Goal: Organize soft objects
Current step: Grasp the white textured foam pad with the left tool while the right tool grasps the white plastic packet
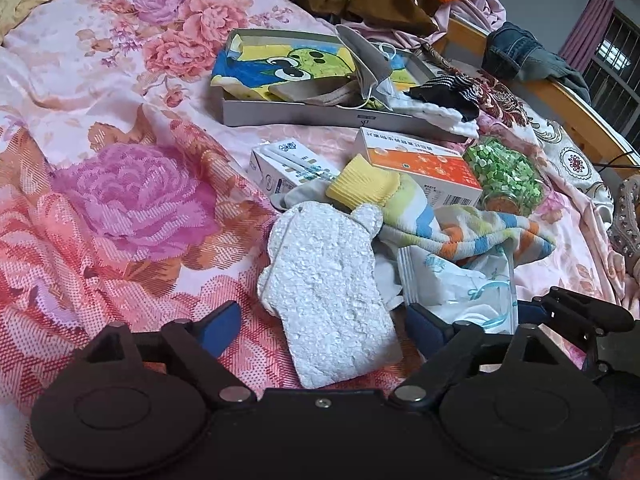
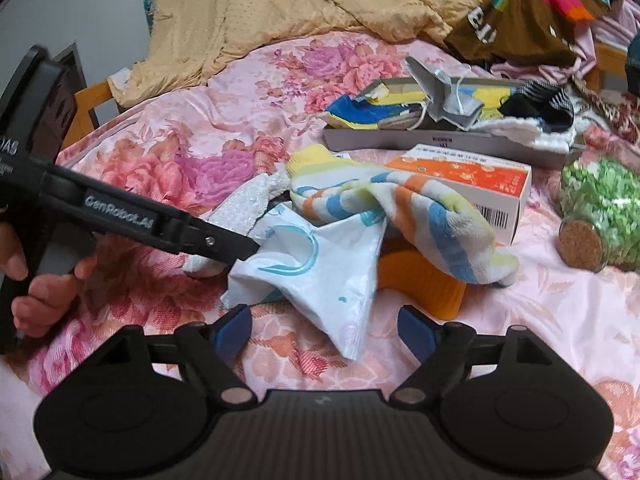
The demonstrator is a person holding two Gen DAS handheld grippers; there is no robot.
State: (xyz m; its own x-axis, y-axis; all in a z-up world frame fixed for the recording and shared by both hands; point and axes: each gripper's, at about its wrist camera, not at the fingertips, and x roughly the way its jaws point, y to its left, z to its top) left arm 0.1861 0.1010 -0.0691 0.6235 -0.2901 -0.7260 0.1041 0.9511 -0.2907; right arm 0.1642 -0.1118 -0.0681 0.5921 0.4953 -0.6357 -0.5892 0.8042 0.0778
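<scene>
Fluffy striped sock (image 2: 400, 216), crinkly wrapper (image 2: 320, 264)

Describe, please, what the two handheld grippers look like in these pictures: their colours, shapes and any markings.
Both are matte black plastic. The left gripper and the right gripper each carry blue pads on their fingers, driven by angular linkage arms with silver pivot pins above two round black discs. Seen side-on from the right wrist, the left one bears white "GenRobot.AI" lettering. No cables or sleeves show.

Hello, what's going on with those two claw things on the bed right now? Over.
Left gripper open around white bumpy foam pad. Right gripper open around white plastic packet. Striped fluffy sock drapes over packet.
</scene>
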